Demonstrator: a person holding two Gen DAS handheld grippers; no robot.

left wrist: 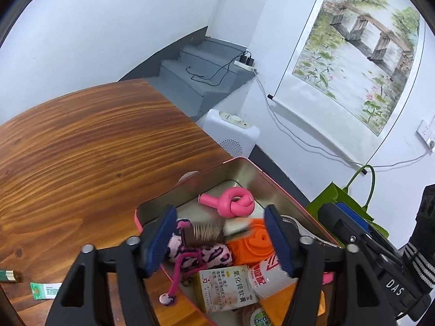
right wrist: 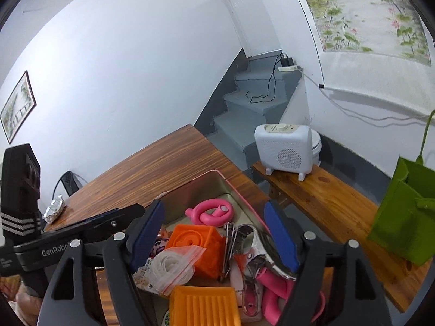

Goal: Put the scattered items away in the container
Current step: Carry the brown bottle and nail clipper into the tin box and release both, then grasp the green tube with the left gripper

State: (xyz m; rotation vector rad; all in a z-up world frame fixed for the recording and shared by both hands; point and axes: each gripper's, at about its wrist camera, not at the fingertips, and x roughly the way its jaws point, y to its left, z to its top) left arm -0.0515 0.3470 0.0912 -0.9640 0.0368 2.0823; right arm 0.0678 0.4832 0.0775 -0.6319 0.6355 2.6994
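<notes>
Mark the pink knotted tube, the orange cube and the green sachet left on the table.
pink knotted tube (left wrist: 236,202), left wrist view, on the knot.
orange cube (right wrist: 194,247), right wrist view, top face.
green sachet (left wrist: 44,291), left wrist view, its middle.

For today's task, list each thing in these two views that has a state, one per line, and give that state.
Left gripper: open, nothing pressed.
Right gripper: open, holding nothing.
Tin container: lidless, crowded with items.
Pink knotted toy: inside the tin.
Zip bag: sealed, inside.
Green sachet: outside, on the table.
</notes>
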